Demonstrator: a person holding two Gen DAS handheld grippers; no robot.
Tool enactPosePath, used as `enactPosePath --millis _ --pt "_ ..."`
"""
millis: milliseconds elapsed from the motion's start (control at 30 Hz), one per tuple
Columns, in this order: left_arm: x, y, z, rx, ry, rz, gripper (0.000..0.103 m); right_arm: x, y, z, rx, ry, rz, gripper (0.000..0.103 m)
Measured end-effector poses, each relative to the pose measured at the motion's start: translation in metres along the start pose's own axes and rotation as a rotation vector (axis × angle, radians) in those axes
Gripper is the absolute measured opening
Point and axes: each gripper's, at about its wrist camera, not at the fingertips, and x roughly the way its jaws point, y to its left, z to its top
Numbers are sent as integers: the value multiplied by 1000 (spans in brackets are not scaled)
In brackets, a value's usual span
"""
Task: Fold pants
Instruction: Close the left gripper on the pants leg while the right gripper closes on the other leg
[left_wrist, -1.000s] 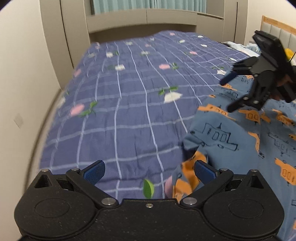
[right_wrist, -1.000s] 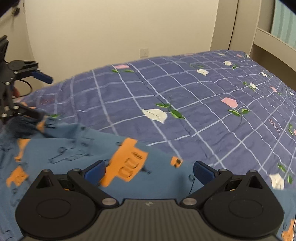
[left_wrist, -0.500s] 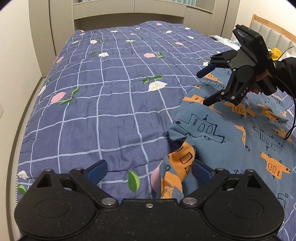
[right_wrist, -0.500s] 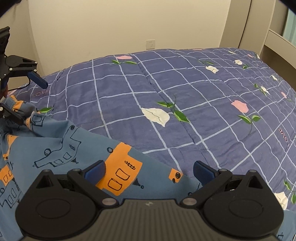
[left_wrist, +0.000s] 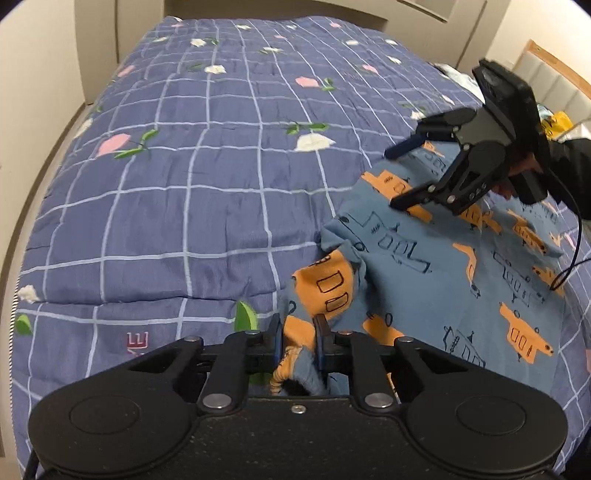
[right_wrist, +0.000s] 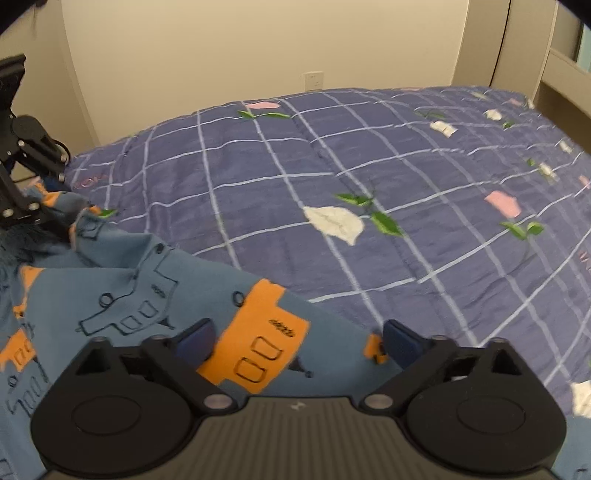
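Blue pants (left_wrist: 436, 280) with orange and outlined vehicle prints lie on the bed at the right of the left wrist view. My left gripper (left_wrist: 298, 341) is shut on a bunched edge of the pants near the bed's front. My right gripper (left_wrist: 397, 177) shows in that view, open, just above the pants' far edge. In the right wrist view the pants (right_wrist: 122, 295) lie under my open right gripper (right_wrist: 301, 341), with the cloth edge between its fingers. The left gripper (right_wrist: 55, 221) shows at the far left there, on the pants.
A purple checked quilt (left_wrist: 207, 177) with flower prints covers the bed. A beige wall (right_wrist: 258, 48) with a socket (right_wrist: 313, 79) runs along one side. A headboard (left_wrist: 550, 74) and a yellow object (left_wrist: 559, 123) are at the far right.
My left gripper has closed on the bunched pants edge; it was open before. My right gripper has lowered toward the far edge and stays open.
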Motion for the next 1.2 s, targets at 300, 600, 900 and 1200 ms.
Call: enactPosePath --millis 300,600,900,1200 --pt "-27 20 -21 -145 -79 190 13 5 11 9 -49 -2 -41 88" --pt "-23 25 -24 -170 -80 199 51 12 21 15 -110 17 -104 94" --pt "3 31 -7 -145 -57 206 57 14 17 11 -95 5 -90 95" --pt "9 29 -9 -154 -36 117 3 9 14 8 -35 -2 30 37"
